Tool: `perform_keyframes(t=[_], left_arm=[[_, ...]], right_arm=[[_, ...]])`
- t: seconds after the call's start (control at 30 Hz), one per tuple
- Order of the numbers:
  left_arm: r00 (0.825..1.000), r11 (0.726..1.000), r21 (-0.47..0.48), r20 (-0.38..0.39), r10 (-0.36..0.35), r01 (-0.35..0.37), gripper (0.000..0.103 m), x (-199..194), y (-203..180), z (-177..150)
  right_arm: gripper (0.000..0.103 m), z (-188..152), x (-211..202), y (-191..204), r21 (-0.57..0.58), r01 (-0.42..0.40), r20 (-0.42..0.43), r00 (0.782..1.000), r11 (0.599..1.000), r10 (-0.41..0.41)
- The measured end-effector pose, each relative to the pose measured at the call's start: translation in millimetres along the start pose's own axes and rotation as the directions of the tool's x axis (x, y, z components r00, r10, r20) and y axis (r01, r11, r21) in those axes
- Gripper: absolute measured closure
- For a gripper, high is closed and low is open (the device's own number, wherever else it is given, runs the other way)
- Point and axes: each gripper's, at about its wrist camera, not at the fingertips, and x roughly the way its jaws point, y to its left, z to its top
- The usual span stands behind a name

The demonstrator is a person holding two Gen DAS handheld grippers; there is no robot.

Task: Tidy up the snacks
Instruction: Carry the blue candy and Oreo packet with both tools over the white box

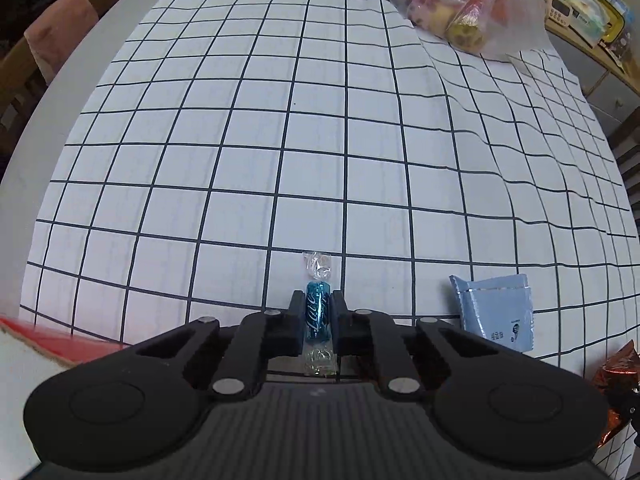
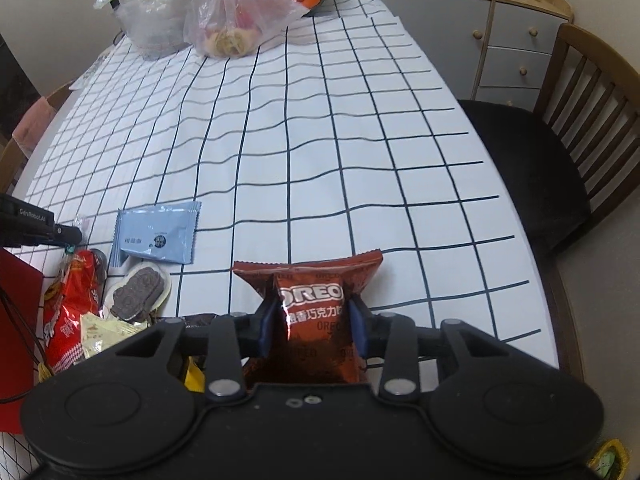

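My left gripper (image 1: 318,300) is shut on a blue wrapped candy (image 1: 318,312) with clear twisted ends, held just above the checked tablecloth (image 1: 320,140). My right gripper (image 2: 314,308) is shut on a brown Oreo packet (image 2: 316,312), pinched at its middle. A pale blue sachet (image 1: 496,310) lies right of the candy; it also shows in the right wrist view (image 2: 158,238). Left of the Oreo packet lie a clear pack of dark sandwich cookies (image 2: 138,290), a red snack bag (image 2: 72,304) and a yellowish wrapper (image 2: 104,330). The left gripper's tip (image 2: 66,234) shows at the left edge.
A red box (image 2: 16,320) sits at the near left, also seen in the left wrist view (image 1: 48,340). Clear plastic bags of food (image 2: 236,12) stand at the table's far end. A wooden chair with black seat (image 2: 532,160) stands at the right, a grey cabinet (image 2: 480,40) behind it.
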Motion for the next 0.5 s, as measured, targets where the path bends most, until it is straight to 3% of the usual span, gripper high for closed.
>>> perform_keyframes(t=[0.5], left_arm=[[0.996,0.998,-0.027,0.068,-0.049,0.051,0.091,-76.1,3.3,-20.8]], right_arm=[[0.067,-3.6,-75.1,29.8,-0.052,-0.045,0.092,0.995,0.998,0.049]])
